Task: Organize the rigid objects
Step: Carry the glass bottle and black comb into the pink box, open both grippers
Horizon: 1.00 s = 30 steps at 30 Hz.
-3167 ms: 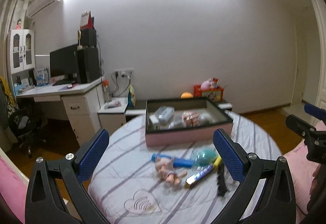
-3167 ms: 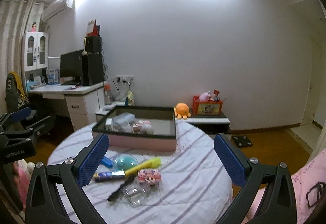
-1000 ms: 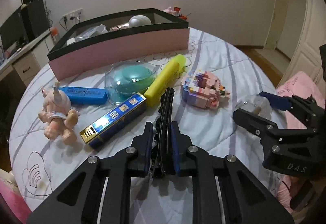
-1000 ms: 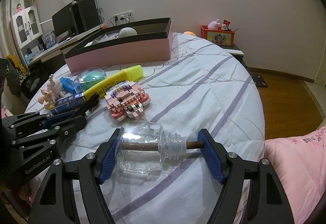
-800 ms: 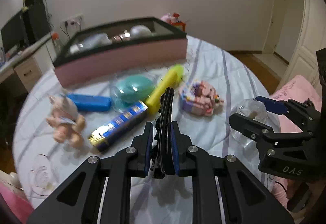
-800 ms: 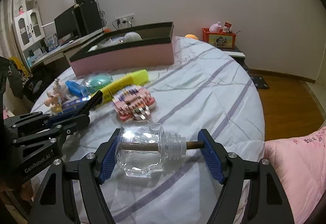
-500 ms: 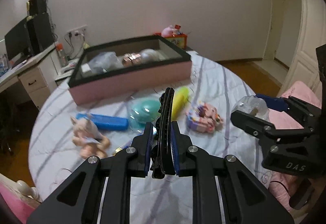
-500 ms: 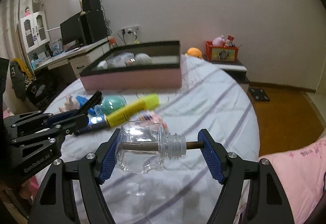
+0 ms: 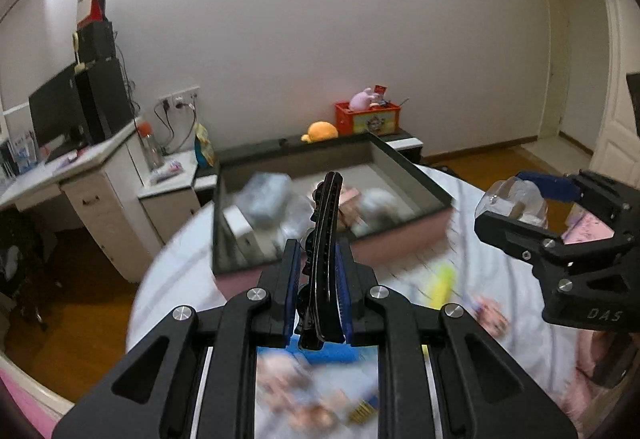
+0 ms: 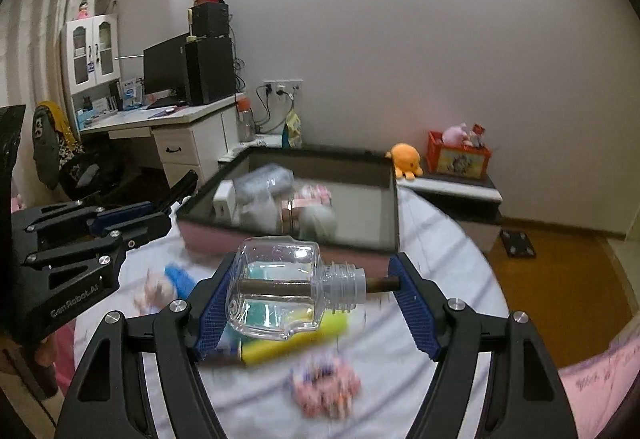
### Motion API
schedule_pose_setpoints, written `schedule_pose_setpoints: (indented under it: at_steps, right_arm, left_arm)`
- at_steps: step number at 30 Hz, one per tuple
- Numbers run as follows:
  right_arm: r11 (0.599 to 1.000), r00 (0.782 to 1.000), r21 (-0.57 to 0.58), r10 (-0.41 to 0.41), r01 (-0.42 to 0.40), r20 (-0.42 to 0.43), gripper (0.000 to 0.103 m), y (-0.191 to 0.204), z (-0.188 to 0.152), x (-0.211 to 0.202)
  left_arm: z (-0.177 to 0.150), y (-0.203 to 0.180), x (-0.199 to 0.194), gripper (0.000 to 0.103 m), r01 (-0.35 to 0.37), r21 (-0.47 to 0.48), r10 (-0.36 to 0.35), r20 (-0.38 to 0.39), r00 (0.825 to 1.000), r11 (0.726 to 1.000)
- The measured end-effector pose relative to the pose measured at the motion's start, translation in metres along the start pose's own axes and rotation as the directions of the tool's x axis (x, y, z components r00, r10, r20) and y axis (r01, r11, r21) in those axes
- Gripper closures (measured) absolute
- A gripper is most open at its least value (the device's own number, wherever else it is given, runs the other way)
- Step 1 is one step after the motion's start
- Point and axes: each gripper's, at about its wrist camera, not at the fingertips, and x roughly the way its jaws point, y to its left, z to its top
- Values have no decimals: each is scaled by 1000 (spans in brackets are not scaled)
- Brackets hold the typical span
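1. Your left gripper (image 9: 319, 295) is clamped nearly closed on a black hair clip (image 9: 325, 239). The clip stands on edge between the two blue pads, and its tip pokes out toward 12 o'clock, over the pink box (image 9: 332, 215).
2. Your right gripper (image 10: 316, 299) is wide apart but loaded. It pins a clear glass bottle (image 10: 280, 271) lengthwise, base against the left pad and the brown stick through its neck pressing the right pad.
3. The bottle lies on its side, neck toward 3 o'clock in the right wrist view. It is held above the bedspread (image 10: 436, 379).
4. In the left wrist view that same gripper and bottle (image 9: 516, 199) sit at about 3 o'clock from the clip, well apart from it.
5. In the right wrist view the left gripper (image 10: 132, 223) shows at 9 o'clock of the bottle, with the clip's tip pointing toward the box.
6. The box has a dark rim and pink sides. It lies at 12 o'clock of both grippers, already holding several blurred items in its left half.
7. Under the bottle, blurred by motion, lie a yellow tube (image 10: 296, 339) and a teal piece.
8. A pink block toy (image 10: 324, 387) lies at 6 o'clock of the bottle, and a blue bar (image 10: 178, 279) at its 9 o'clock.
9. Beyond the bed stand a white desk (image 10: 176, 135) with a monitor at 10 o'clock and an orange plush (image 10: 406, 159) at 1 o'clock.
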Motion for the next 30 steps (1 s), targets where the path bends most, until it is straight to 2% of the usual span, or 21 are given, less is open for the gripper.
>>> schedule_pose_setpoints:
  at_steps: [4,8,13,17,22,24,26,27,29,30]
  right_arm:
    - [1000,1000,-19,16,-16,-13,28,-4,39,41]
    - [1000,998,-31,-3,1,-61,27,-12,69,92]
    - [1000,988,-16,-17,14,-152,27,-31,91,158]
    - [1000,969,-9,-19,17,-248,27,-43,93,204]
    - [997,923,-52,-72,56,-377,27,-47,84,245]
    - [996,904,-64,-82,61,-419,27,-50,79,256]
    - [997,896,-53,-74,56,-438,27,-54,76,261]
    - [998,897,-44,-64,50,-438,27,-57,76,259]
    - [998,902,-32,-58,48,-427,27,-59,80,256]
    - [999,904,-27,-54,47,-425,27,-60,80,254]
  left_arm:
    - [38,17,39,86,5,24,-5,-19,1000,1000]
    - [75,26,96,86,54,38,-50,-87,995,998]
    - [97,27,159,86,91,53,-80,-190,979,994]
    - [99,19,203,86,70,89,-43,-276,960,994]
    - [89,7,249,84,70,135,-13,-387,922,988]
    - [85,8,257,84,71,126,-14,-405,914,989]
    - [82,9,261,84,56,131,3,-406,914,990]
    - [81,9,262,81,48,131,9,-405,914,990]
    - [79,14,258,63,29,107,16,-396,918,994]
    - [79,17,256,59,25,97,15,-392,920,995]
